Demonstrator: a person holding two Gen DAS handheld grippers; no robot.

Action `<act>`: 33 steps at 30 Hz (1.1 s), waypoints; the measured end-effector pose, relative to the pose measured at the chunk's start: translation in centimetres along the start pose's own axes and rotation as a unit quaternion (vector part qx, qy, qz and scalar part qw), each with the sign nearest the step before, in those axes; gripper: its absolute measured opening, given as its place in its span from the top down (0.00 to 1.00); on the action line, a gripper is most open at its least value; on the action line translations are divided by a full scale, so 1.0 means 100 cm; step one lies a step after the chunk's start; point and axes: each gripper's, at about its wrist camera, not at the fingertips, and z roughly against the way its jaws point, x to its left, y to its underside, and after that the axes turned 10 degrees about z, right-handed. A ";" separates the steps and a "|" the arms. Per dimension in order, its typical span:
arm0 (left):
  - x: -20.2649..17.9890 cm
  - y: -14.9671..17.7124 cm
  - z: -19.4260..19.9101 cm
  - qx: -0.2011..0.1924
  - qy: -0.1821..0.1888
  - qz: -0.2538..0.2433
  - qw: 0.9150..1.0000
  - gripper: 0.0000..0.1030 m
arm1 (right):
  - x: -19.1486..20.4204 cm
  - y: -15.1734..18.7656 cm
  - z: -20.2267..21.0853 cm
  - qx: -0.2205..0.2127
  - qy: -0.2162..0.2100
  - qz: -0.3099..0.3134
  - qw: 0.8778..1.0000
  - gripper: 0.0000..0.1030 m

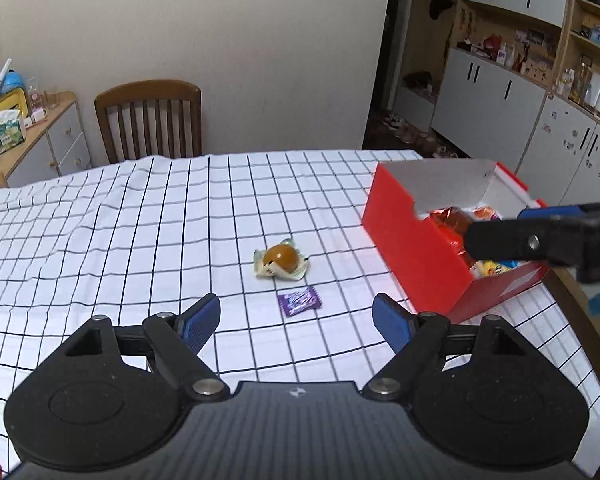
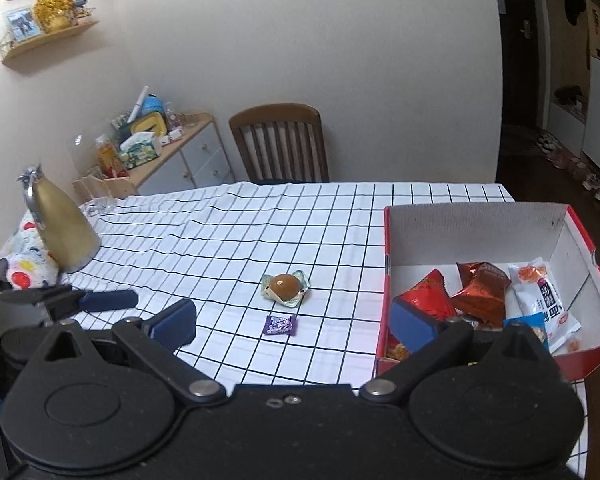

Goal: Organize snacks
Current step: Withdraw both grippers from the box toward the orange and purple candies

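Observation:
A small purple candy packet (image 1: pixel 299 300) (image 2: pixel 280 324) lies on the checked tablecloth, with a brown bun in a clear wrapper (image 1: pixel 281 264) (image 2: pixel 285 287) just beyond it. A red cardboard box (image 1: pixel 412 248) (image 2: pixel 560 236) holds several snack packets at the right. My left gripper (image 1: pixel 296 322) is open and empty, just short of the purple packet. My right gripper (image 2: pixel 296 322) is open and empty, its right finger over the box's near left corner. Each gripper shows in the other's view, the right one over the box (image 1: pixel 496 236), the left one low at the left (image 2: pixel 100 300).
A gold conical kettle (image 2: pixel 62 224) stands at the table's left side beside a patterned cloth bundle (image 2: pixel 24 260). A wooden chair (image 1: pixel 150 120) (image 2: pixel 280 140) stands behind the table. A sideboard with clutter (image 1: pixel 28 132) is at the far left. The table's right edge (image 1: pixel 580 320) is near the box.

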 end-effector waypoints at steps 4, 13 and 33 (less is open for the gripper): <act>0.011 0.004 -0.015 0.007 0.002 0.008 1.000 0.19 | 0.006 -0.002 -0.019 0.014 0.013 0.002 1.000 0.00; 0.018 0.014 -0.052 0.005 -0.022 0.003 1.000 0.19 | 0.014 -0.016 -0.064 0.032 0.015 0.015 0.999 0.01; -0.001 0.020 -0.146 0.047 -0.020 0.049 0.997 0.19 | 0.007 -0.038 -0.167 0.129 0.002 0.040 0.991 0.08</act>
